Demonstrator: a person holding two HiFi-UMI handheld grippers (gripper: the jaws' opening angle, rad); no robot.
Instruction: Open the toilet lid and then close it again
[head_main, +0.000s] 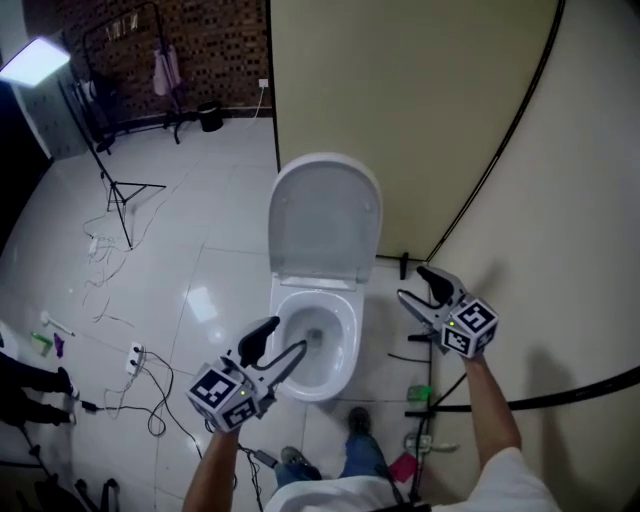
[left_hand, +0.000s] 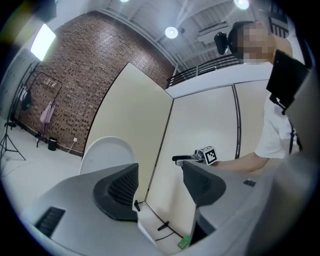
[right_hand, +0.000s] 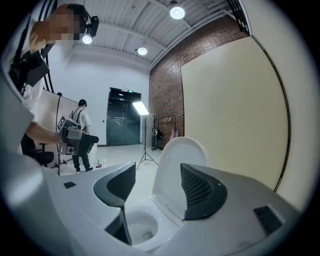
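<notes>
The white toilet's lid (head_main: 325, 215) stands raised against the beige partition, and the bowl (head_main: 318, 335) lies uncovered below it. My left gripper (head_main: 288, 337) hovers open at the bowl's near left rim, touching nothing. Right of the toilet, my right gripper (head_main: 411, 281) is also open and empty, clear of the lid. In the left gripper view the lid (left_hand: 107, 152) rises behind the left jaw and the right gripper (left_hand: 200, 156) shows beyond. The right gripper view looks between its jaws at the lid (right_hand: 180, 160) and bowl (right_hand: 142, 227), with the left gripper (right_hand: 75, 137) at far left.
A beige partition (head_main: 400, 100) stands behind the toilet, with a curved wall to the right. Cables and a power strip (head_main: 133, 358) lie on the floor at left, near a light stand (head_main: 120, 195). A green object (head_main: 418, 394) lies right of the bowl. A person (right_hand: 80, 125) stands far off.
</notes>
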